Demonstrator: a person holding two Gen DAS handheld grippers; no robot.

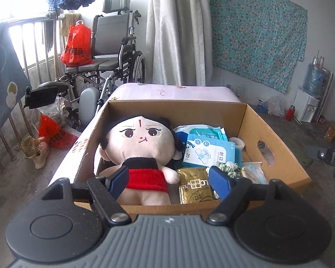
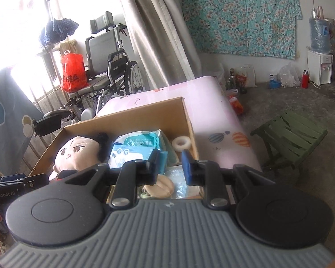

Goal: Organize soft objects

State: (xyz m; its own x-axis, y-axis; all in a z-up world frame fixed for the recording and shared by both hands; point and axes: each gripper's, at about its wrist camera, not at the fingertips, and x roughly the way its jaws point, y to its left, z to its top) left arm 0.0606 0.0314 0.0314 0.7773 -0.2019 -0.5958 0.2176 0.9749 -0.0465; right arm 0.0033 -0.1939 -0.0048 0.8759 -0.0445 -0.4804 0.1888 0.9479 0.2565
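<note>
The left gripper [image 1: 168,179] hangs with its blue pads spread wide and empty over the near edge of a cardboard box [image 1: 277,138], directly above the red skirt of a plush doll [image 1: 143,147]. The doll lies inside the box against its left wall, face up. To the doll's right in the box sit a gold foil packet [image 1: 194,185], a blue plaster pack [image 1: 210,153], a wet-wipe pouch [image 1: 206,131], a green scrunchie [image 1: 229,167] and a roll of tape [image 1: 239,141] near the far right corner. The right gripper [image 2: 170,164], jaws parted and holding nothing, hovers over the box's near right side above a beige pad [image 2: 160,186]. The box stands on a pink-covered desk [image 2: 214,120], whose visible top beyond the box carries no loose soft items. By this evidence the gathering appears largely finished; whether anything remains outside the frame cannot be told.
</note>
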